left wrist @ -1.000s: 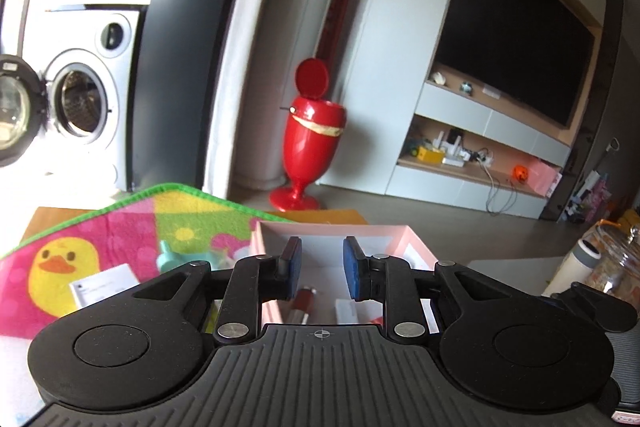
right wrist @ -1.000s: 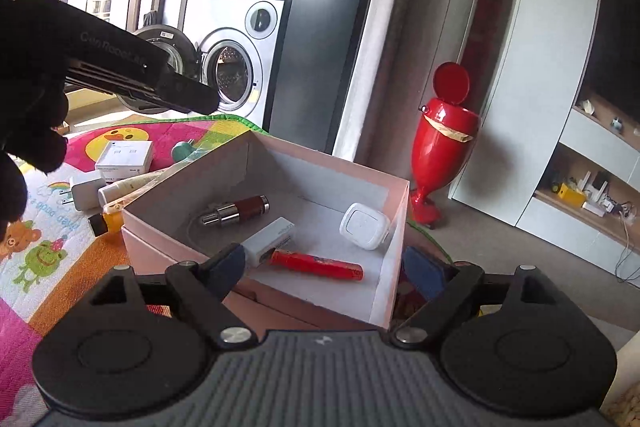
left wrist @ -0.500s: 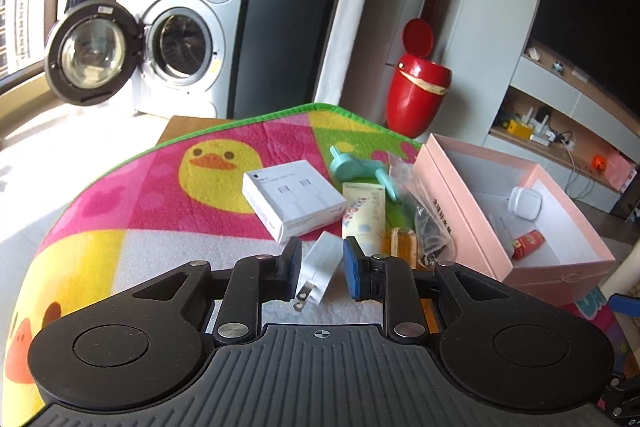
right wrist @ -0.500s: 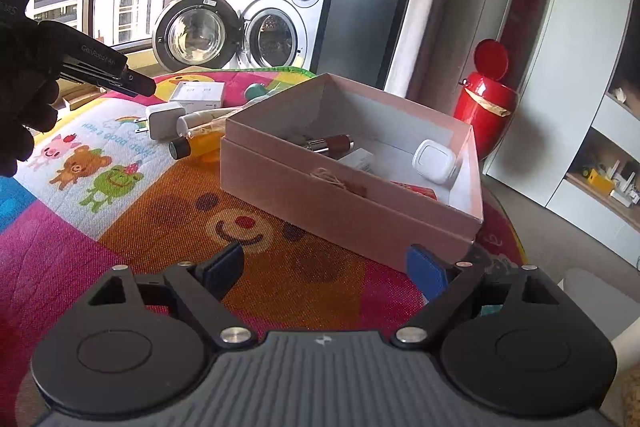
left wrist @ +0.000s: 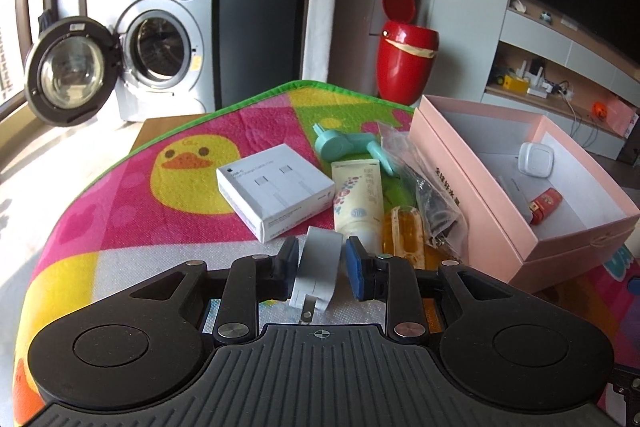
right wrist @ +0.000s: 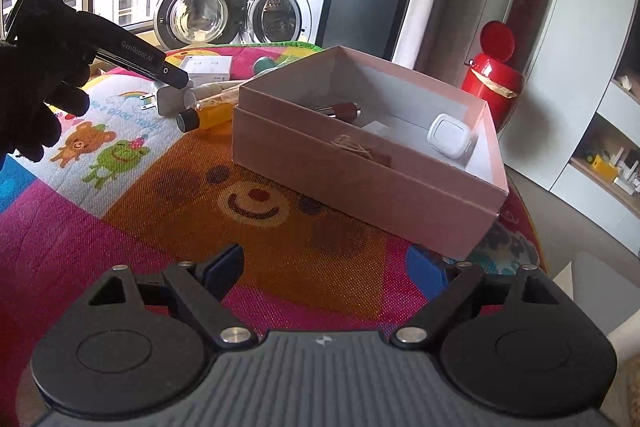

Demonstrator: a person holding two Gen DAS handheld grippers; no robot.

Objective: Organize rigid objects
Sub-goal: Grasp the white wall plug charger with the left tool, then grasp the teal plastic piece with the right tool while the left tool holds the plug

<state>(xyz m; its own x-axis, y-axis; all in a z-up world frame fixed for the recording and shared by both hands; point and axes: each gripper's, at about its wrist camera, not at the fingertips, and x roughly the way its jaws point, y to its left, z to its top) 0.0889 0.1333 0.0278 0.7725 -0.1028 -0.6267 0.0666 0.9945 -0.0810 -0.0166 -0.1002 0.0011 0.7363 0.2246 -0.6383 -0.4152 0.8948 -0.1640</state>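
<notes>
A white plug charger lies on the colourful mat between the fingers of my left gripper; small gaps show on both sides, so the jaws stand around it without closing. It also shows in the right wrist view under the left gripper's tip. An open pink box to the right holds a white square device and a red item. My right gripper is open wide and empty, low over the mat in front of the box.
Near the charger lie a white cable box, a cream tube, an orange bottle, a teal tool and a plastic bag. A washing machine with its door open and a red bin stand behind.
My left gripper swung left from the box, then moved forward so the charger now lies between its fingers. My right gripper drew back from the box.
</notes>
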